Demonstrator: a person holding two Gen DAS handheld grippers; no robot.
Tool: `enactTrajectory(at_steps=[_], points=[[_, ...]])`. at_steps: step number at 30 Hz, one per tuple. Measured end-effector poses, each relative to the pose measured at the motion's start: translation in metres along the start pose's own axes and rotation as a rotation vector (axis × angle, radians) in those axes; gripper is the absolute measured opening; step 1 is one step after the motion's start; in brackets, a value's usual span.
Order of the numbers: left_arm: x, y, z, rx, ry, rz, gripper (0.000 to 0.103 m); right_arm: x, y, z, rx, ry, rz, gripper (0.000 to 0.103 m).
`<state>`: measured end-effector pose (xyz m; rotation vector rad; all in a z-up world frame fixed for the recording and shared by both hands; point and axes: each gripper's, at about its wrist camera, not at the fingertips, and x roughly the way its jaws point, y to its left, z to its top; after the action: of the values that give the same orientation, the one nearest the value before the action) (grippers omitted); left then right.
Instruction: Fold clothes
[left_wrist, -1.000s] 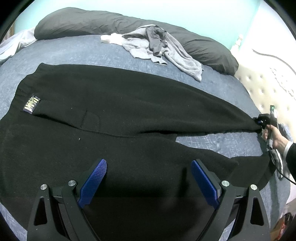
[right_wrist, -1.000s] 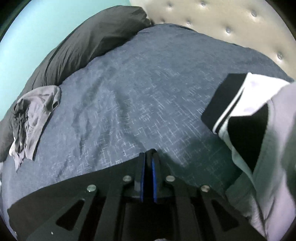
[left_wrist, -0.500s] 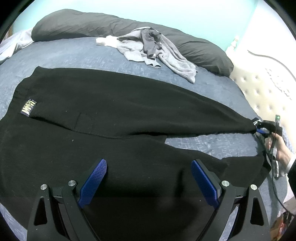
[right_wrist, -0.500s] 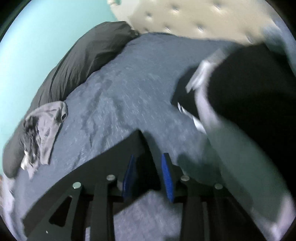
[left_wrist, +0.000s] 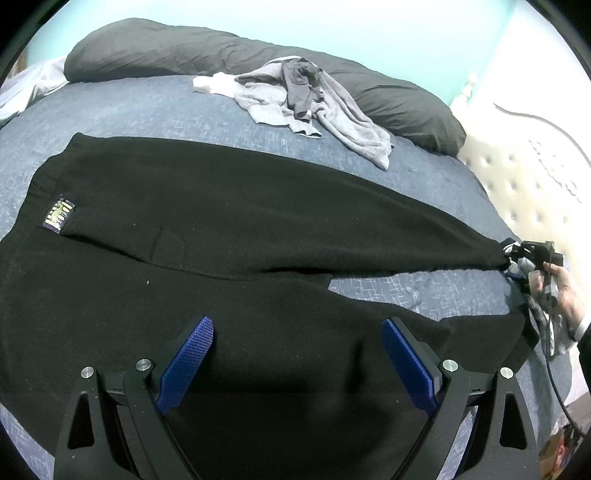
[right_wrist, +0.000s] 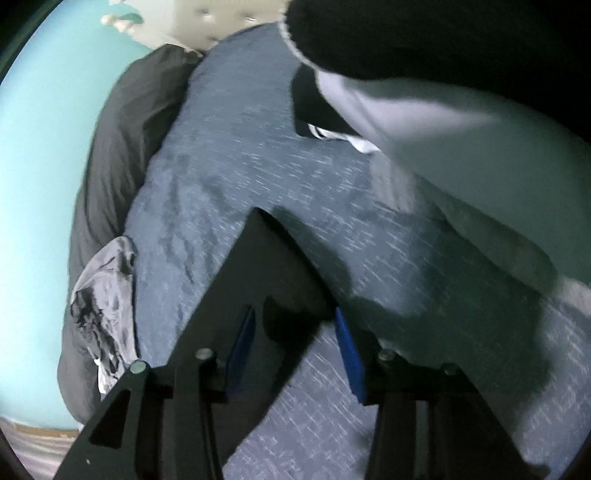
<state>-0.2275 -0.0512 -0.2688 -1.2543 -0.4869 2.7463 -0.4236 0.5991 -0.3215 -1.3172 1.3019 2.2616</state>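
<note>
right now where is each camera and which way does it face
Left wrist: on the left gripper, angled down over the black trousers on the bed; open fingers show, and a hand at the cuff.
Right wrist: on the right gripper, facing down the bed; its jaws are opening, with black cloth between them.
Shared: trousers, grey clothes, pillow.

The right gripper (right_wrist: 295, 343) is opening over the blue bedspread (right_wrist: 229, 177), with the black trouser cuff (right_wrist: 273, 266) lying between its blue pads (right_wrist: 349, 354). Grey clothes (right_wrist: 107, 295) lie crumpled beside a dark pillow (right_wrist: 122, 140).
</note>
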Motion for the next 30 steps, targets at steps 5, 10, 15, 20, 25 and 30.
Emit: enactTrajectory(at_steps=[5,10,15,20,25,30], points=[[0.000,-0.004,0.000,0.011,-0.003,-0.004,0.095,0.013,-0.008,-0.005,0.051,0.031,0.013,0.053],[0.002,0.000,0.000,0.002,0.003,0.000,0.095,0.025,-0.010,0.000,0.066,0.003,0.111,0.054],[0.002,-0.003,-0.001,0.011,0.003,-0.001,0.095,0.030,-0.008,0.000,0.056,-0.038,0.142,0.053],[0.001,-0.002,-0.002,0.006,0.006,-0.001,0.095,0.023,0.000,-0.001,-0.030,-0.081,0.136,0.008],[0.001,-0.003,-0.002,0.004,0.002,-0.001,0.095,0.006,0.007,0.005,-0.126,-0.174,0.112,0.006],[0.001,-0.005,-0.002,0.012,0.008,-0.006,0.095,0.011,0.007,0.007,-0.178,-0.191,0.068,0.006]])
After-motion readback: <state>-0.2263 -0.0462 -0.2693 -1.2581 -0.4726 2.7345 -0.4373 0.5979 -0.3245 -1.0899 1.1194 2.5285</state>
